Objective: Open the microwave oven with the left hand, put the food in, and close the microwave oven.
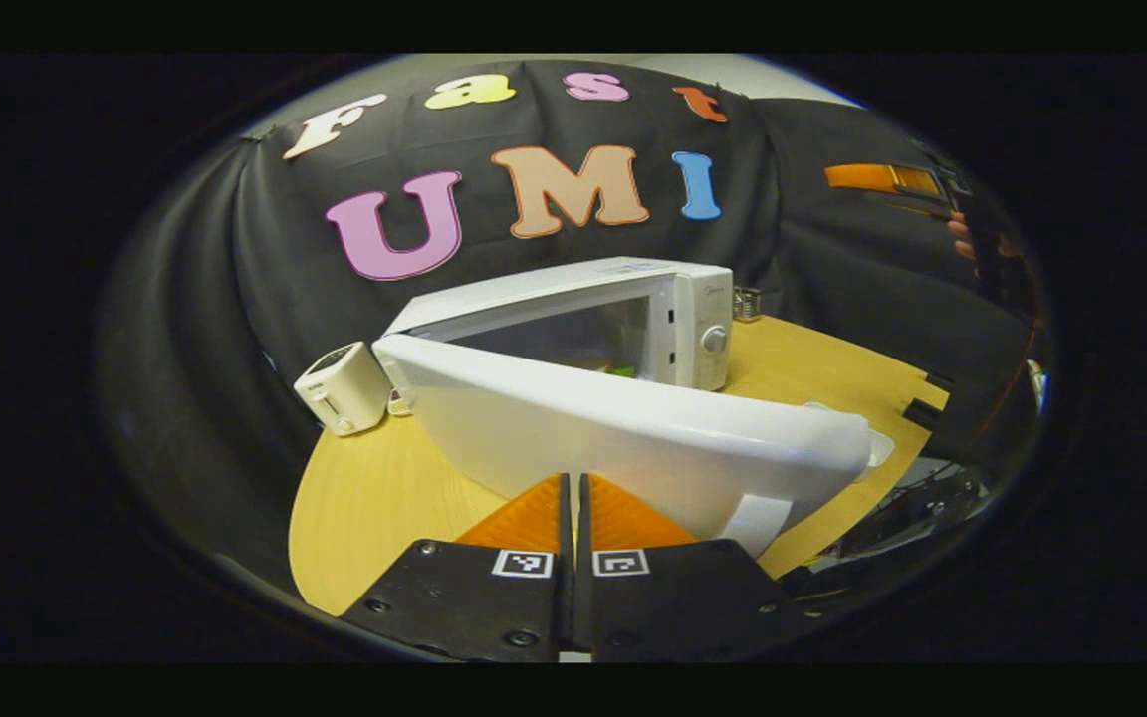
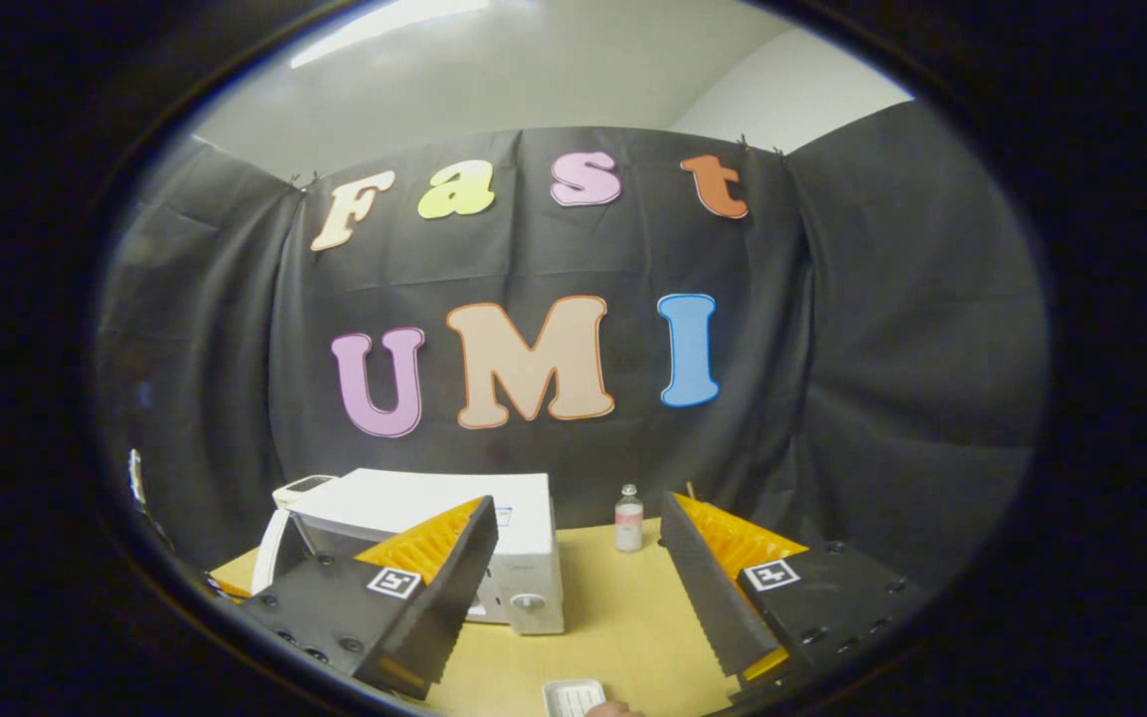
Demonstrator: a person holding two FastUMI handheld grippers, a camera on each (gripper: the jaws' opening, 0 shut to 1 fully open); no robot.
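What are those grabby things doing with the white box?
A person is using two hand-held tongs at a microwave on a wooden table. The left tongs are closed, right up against the swung-open door. The right tongs hang open above the table, holding nothing. A toaster sits beside the microwave.

Staged booth in an office or lab room, not a real kitchen: black cloth (image 2: pixel 882 329) hung as backdrop, plain white wall and ceiling (image 2: pixel 534 80) above it. Kitchen props on one wooden table (image 1: pixel 374 498): microwave (image 1: pixel 633 299), toaster (image 1: pixel 343 388), small bottle (image 2: pixel 628 520), white tray (image 2: pixel 573 697)
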